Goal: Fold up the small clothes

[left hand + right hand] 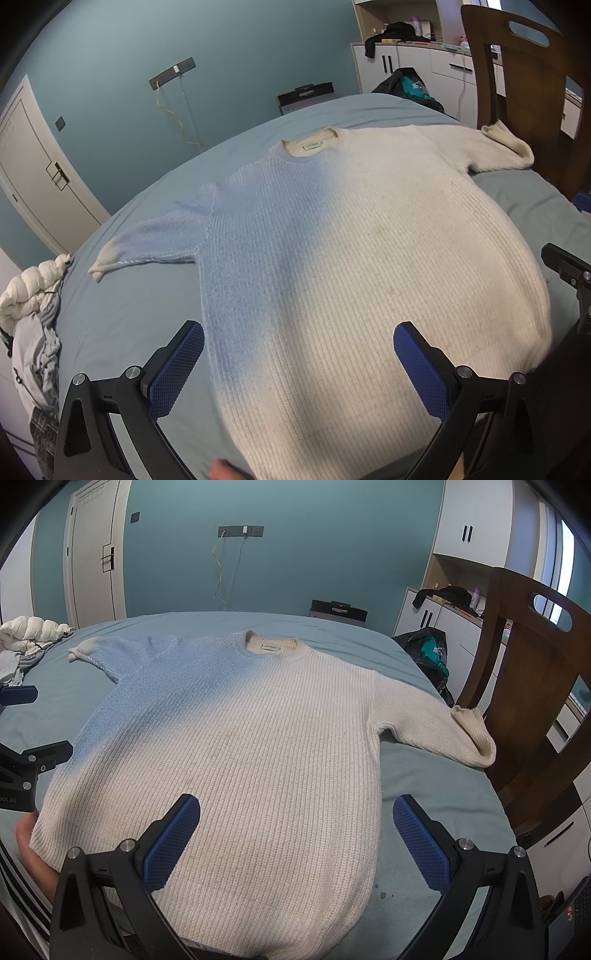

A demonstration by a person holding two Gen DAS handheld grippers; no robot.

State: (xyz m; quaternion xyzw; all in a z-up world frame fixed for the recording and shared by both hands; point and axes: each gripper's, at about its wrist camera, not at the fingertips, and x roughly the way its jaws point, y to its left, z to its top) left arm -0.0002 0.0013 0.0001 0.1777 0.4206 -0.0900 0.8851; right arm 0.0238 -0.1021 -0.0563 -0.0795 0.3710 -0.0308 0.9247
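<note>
A cream ribbed sweater (236,746) lies flat, sleeves out, on a blue-sheeted bed (424,786) in a teal-walled room, a wooden chair (532,686) beside it. Its hem lies under the left gripper (299,363) and right gripper (297,836), both spread wide and holding nothing.

Sweater (236,746) lies flat beneath wide-open right tool (295,834).

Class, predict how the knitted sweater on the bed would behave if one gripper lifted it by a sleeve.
The sweater looks like thick ribbed knit lying limp, so it would probably droop, not stay flat. Its bulk suggests some weight, likely stretching the sleeve. The coarse knit should grip well.
</note>
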